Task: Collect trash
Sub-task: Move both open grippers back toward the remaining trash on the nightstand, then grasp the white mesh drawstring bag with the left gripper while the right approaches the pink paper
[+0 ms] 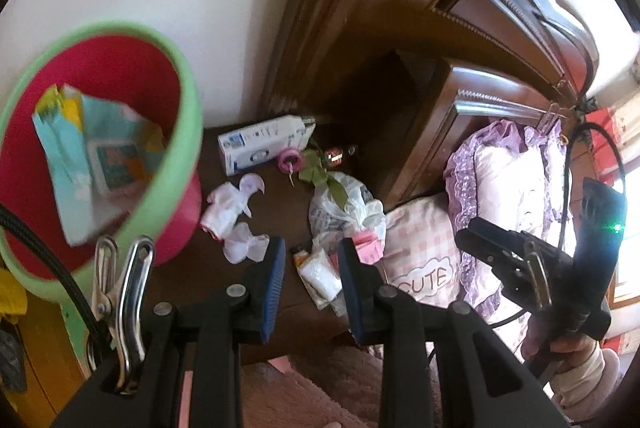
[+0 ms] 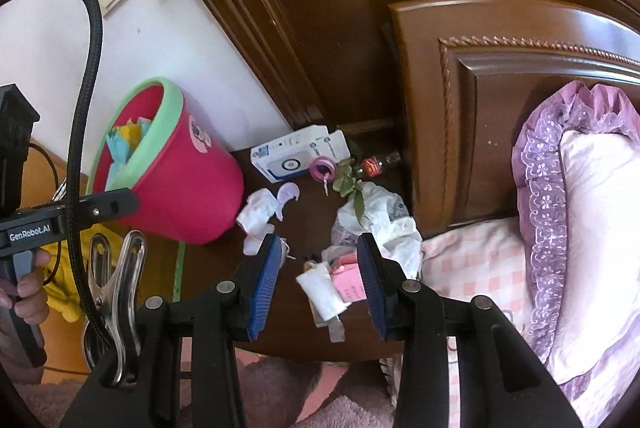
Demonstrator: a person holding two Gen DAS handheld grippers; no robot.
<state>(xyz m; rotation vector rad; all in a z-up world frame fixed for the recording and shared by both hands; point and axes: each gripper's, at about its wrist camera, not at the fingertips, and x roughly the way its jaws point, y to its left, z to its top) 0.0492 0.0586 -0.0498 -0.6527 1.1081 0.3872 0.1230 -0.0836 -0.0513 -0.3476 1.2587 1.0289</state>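
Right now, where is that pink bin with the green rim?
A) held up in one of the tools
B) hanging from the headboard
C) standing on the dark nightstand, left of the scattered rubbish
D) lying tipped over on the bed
C: the pink bin stands at the left end of the dark nightstand, with the white box and crumpled tissue lying to its right.

Both wrist cams look steeply down, close above the dark nightstand (image 1: 276,211); both share its litter, red bin (image 2: 180,187) & pillow (image 1: 516,183).
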